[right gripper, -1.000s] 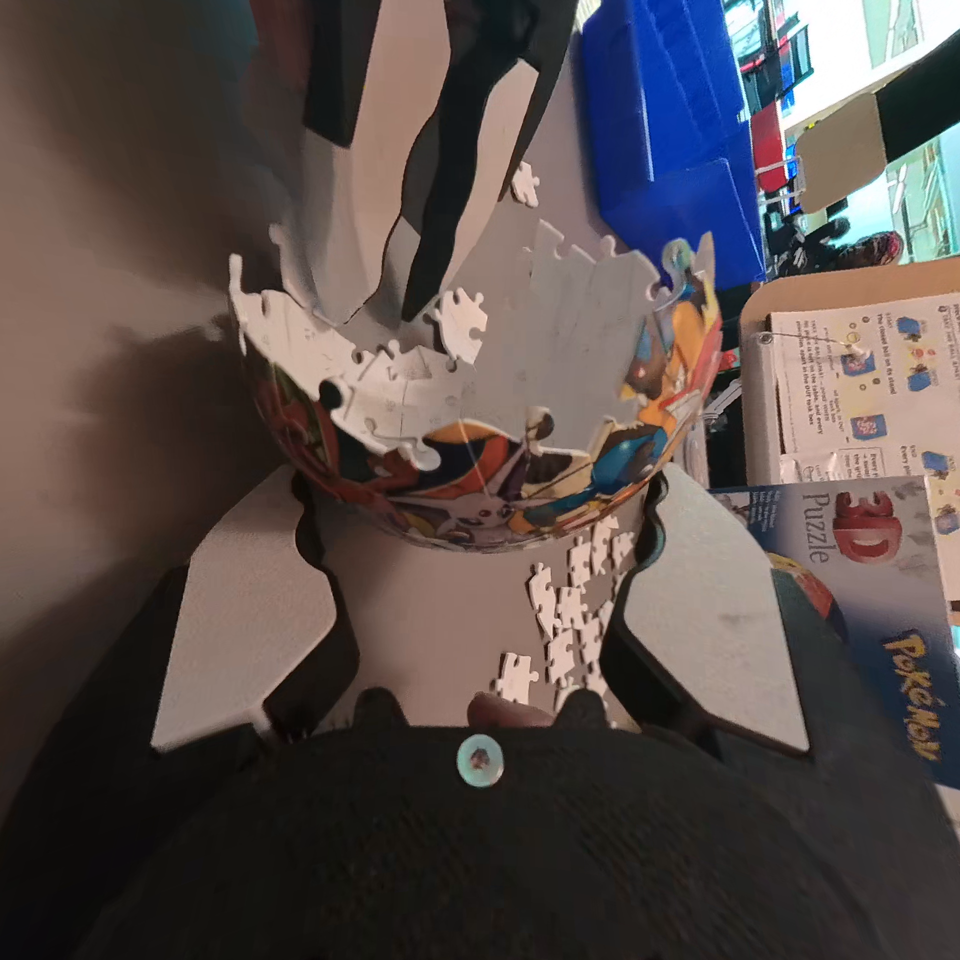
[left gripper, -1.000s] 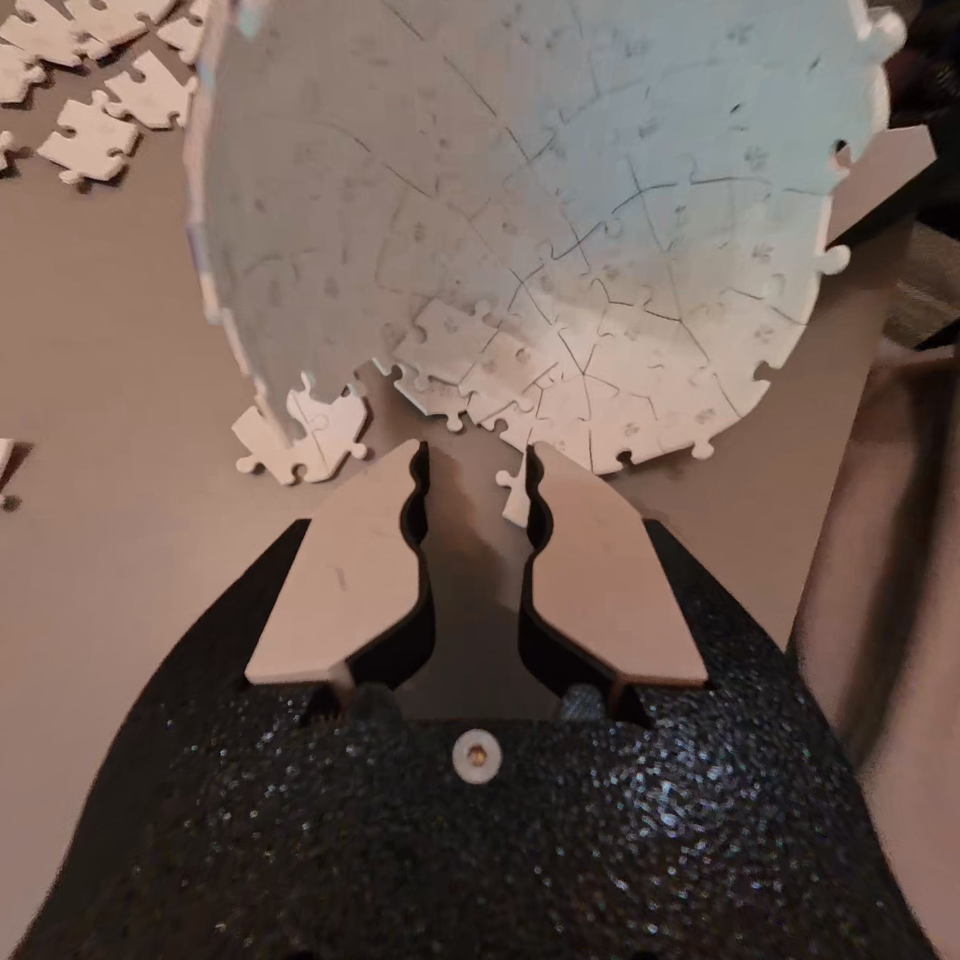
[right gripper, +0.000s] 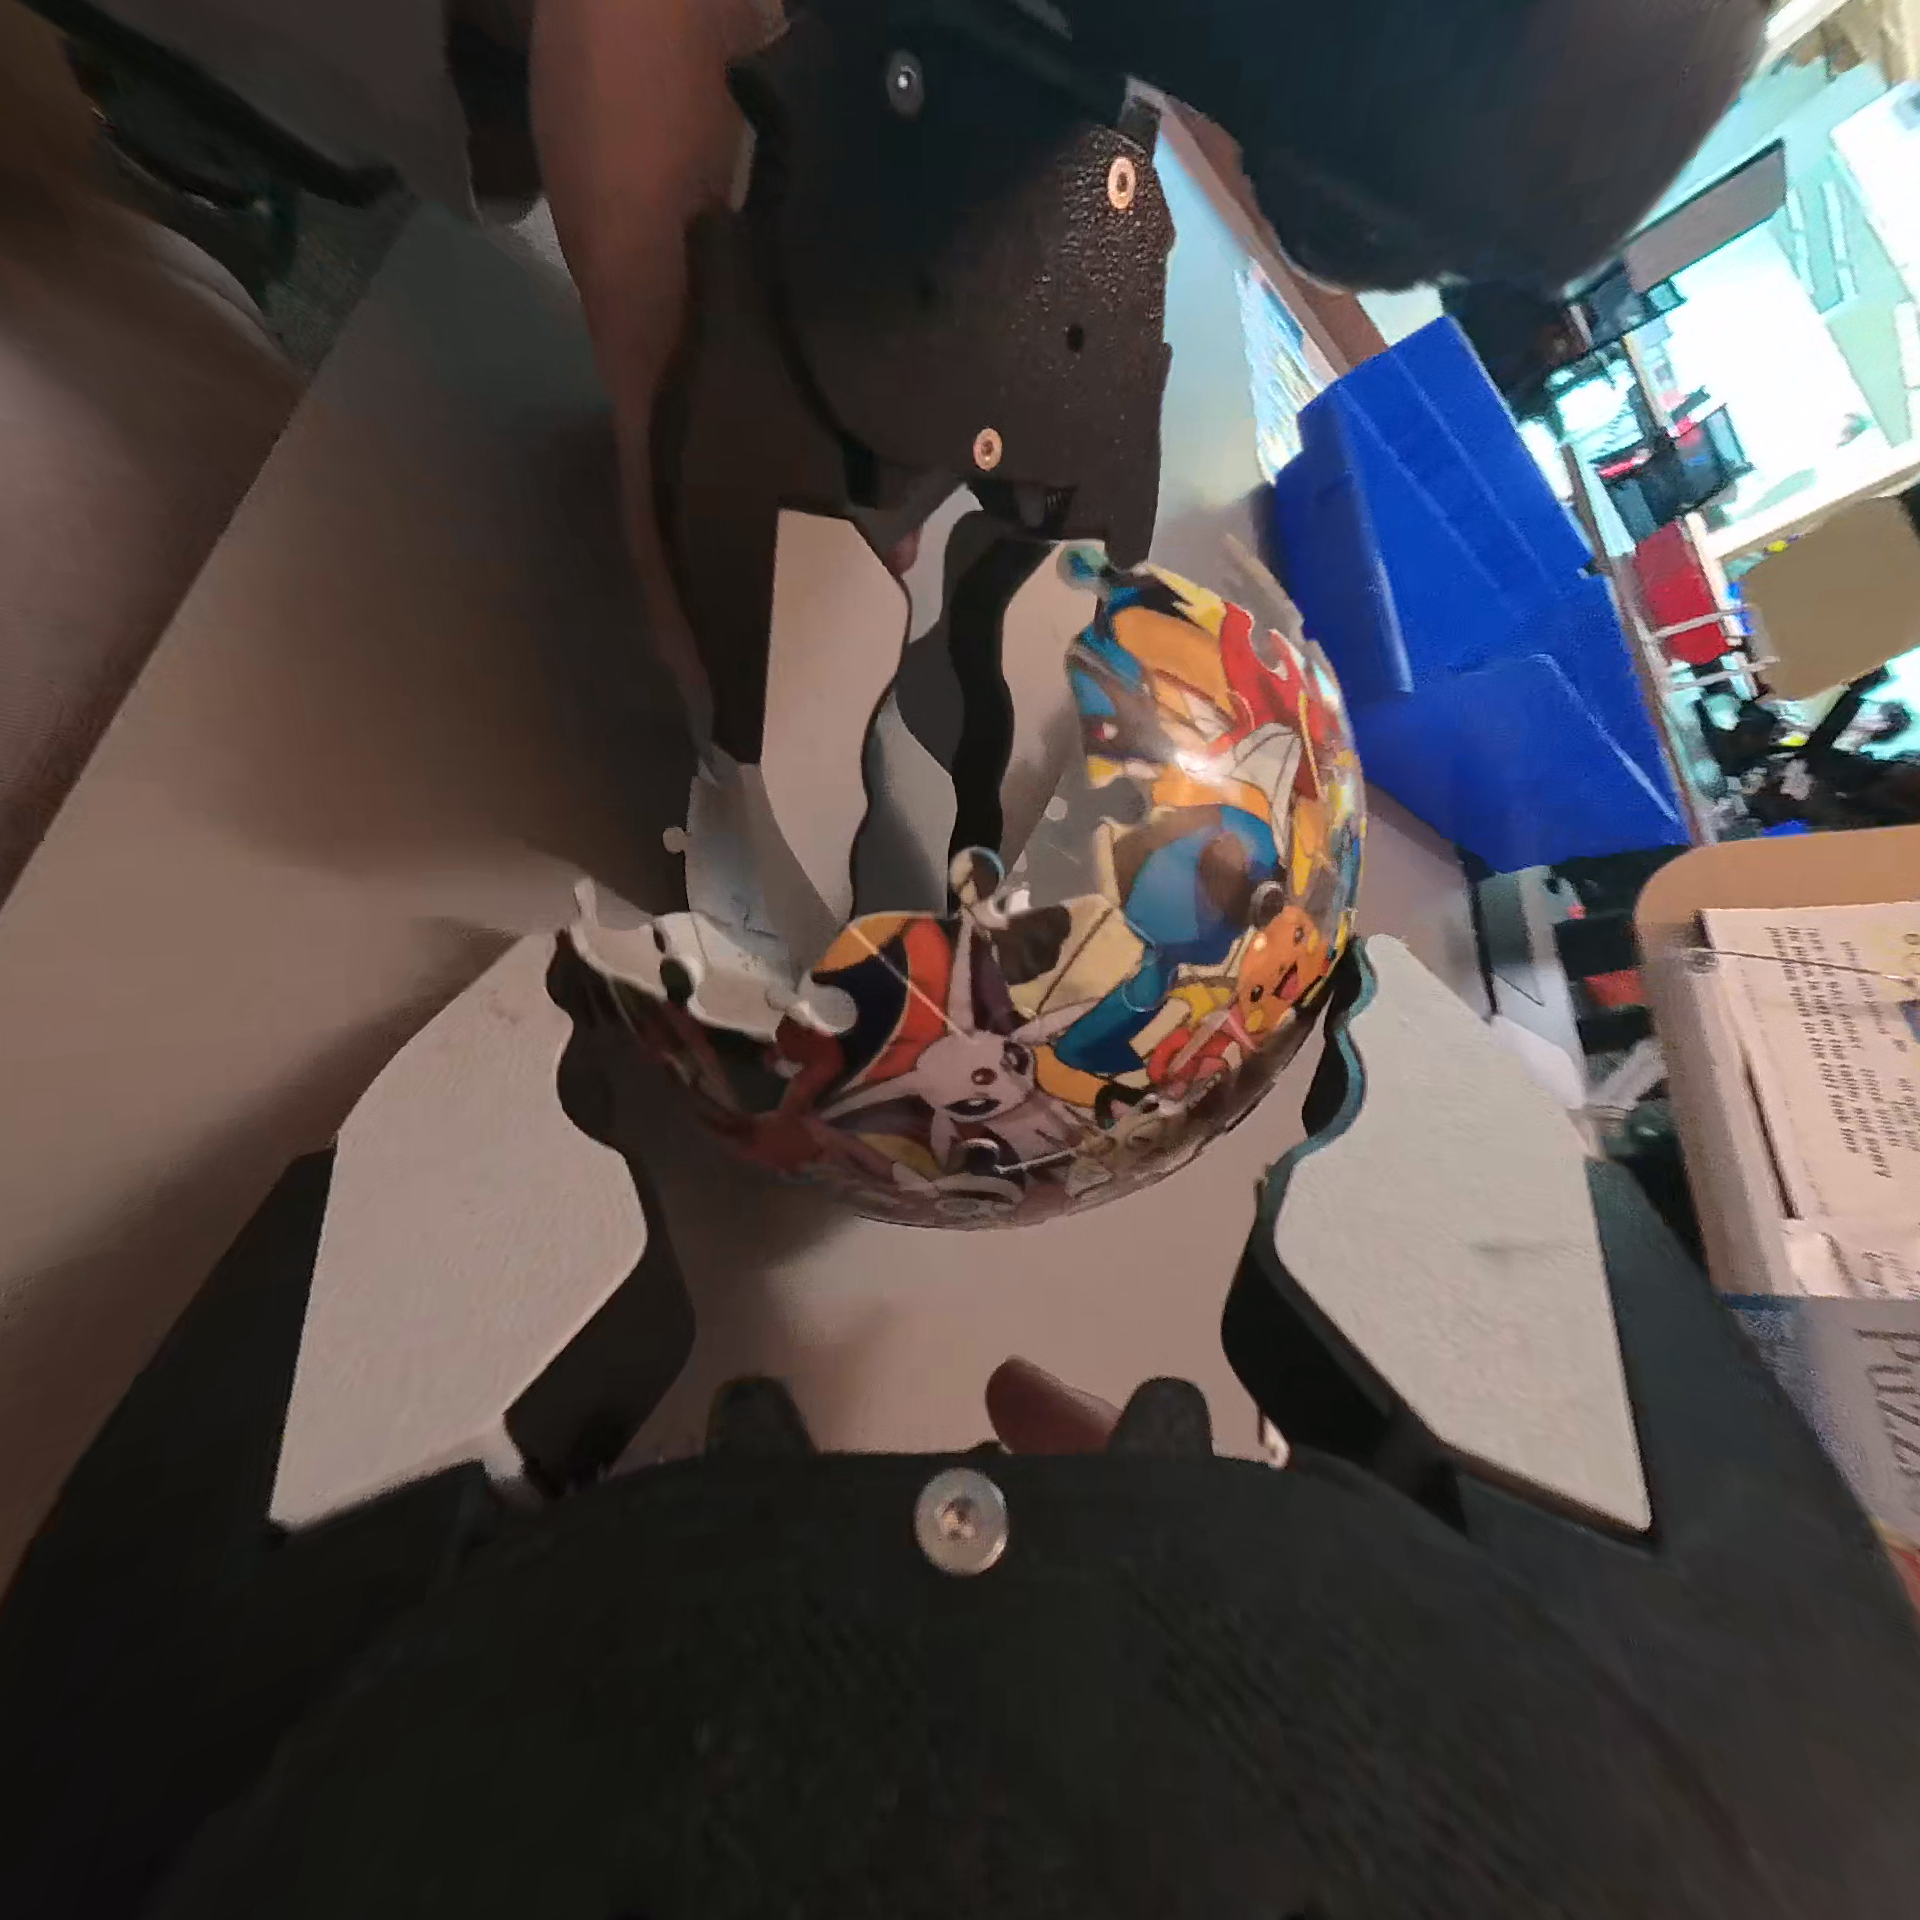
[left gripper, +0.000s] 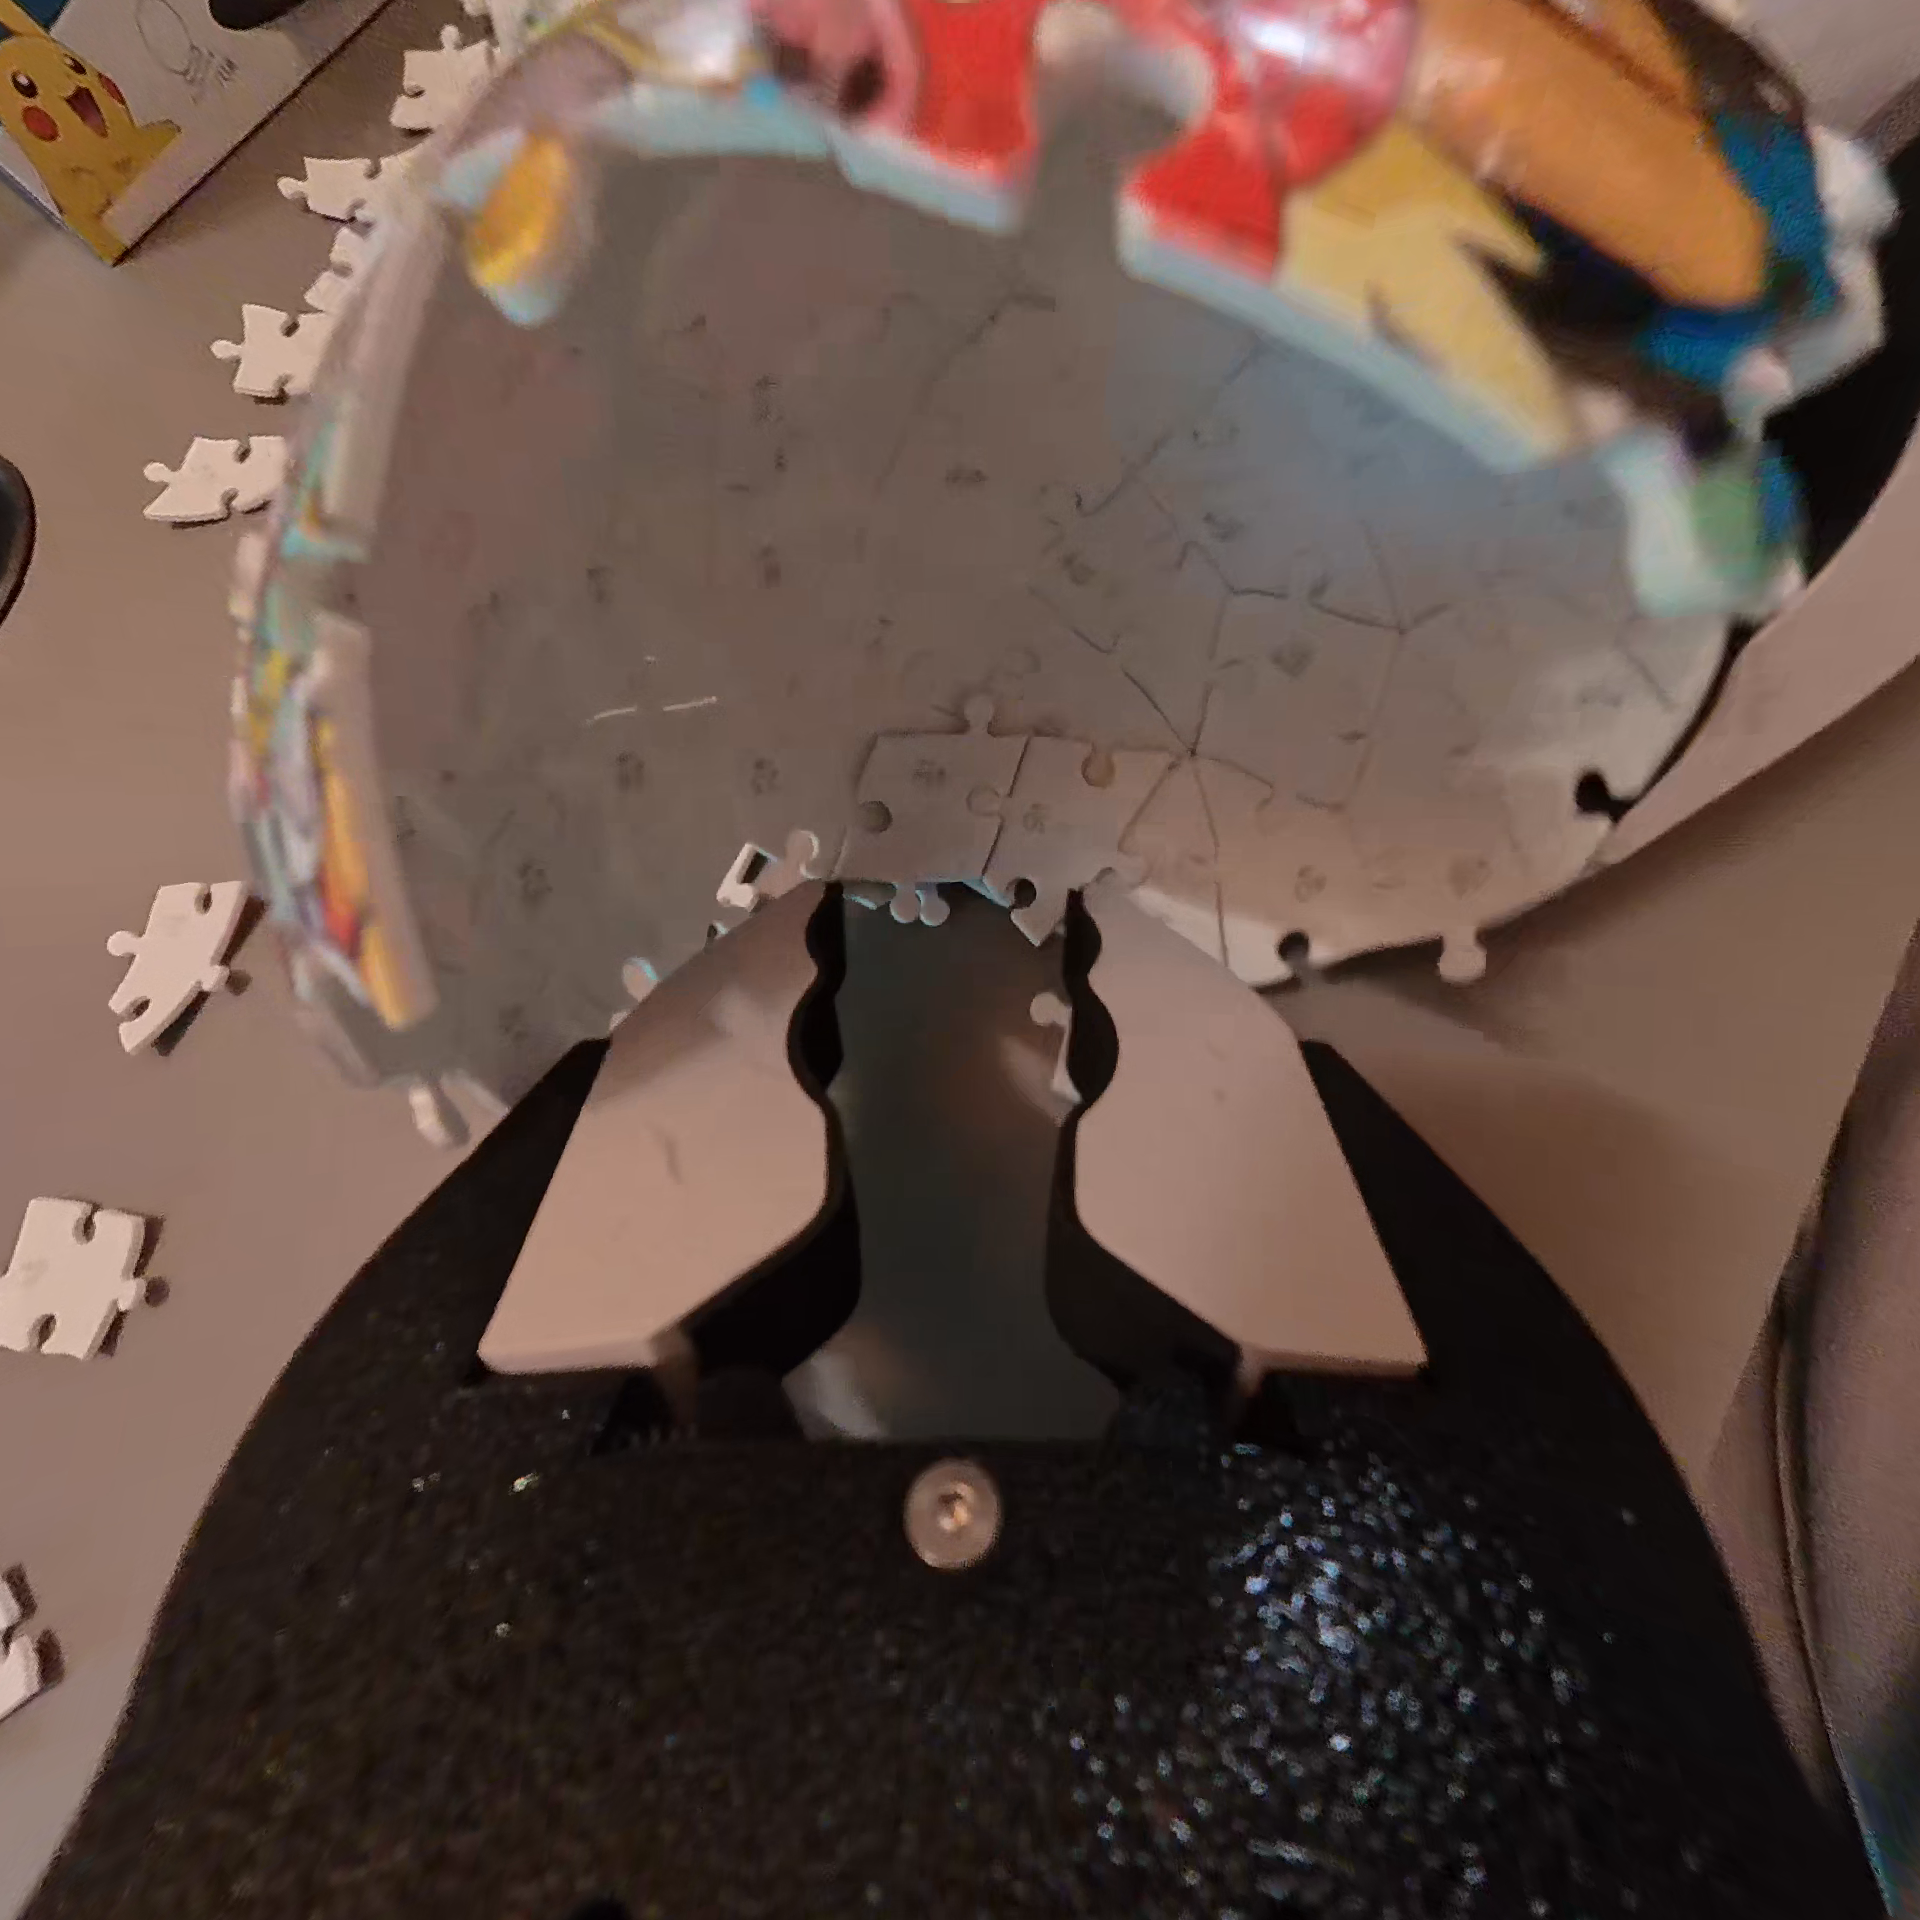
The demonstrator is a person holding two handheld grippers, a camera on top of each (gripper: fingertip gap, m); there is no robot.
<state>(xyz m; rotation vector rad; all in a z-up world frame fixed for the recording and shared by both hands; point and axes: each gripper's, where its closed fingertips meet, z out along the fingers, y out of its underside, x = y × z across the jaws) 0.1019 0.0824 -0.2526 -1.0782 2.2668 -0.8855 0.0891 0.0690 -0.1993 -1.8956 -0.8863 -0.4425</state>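
Observation:
A partly built puzzle ball (right gripper: 1143,935), colourful outside and white inside, sits between my right gripper's (right gripper: 956,966) fingers, which press on its two sides. In the left wrist view I look into its white hollow (left gripper: 935,571), with the colourful far rim at the top. My left gripper (left gripper: 956,904) has its jaws apart, tips at the near jagged rim. A small white piece (left gripper: 1049,1023) lies against its right finger; I cannot tell if it is gripped. In the right wrist view the left gripper (right gripper: 920,852) reaches down to the ball's open edge.
Loose white puzzle pieces (left gripper: 177,956) lie on the brown table (left gripper: 104,727) to the left. A puzzle box (left gripper: 83,114) is at the back left. Blue bins (right gripper: 1455,623) and a box with printed sheets (right gripper: 1818,1091) stand on the right. A hand (right gripper: 623,416) holds the left gripper. The grippers' ends are close to 6 centimeters from one another.
The ball has turned, so its colourful outside faces the right camera more. The left gripper has come closer to the rim, and the far colourful edge now shows in its view.

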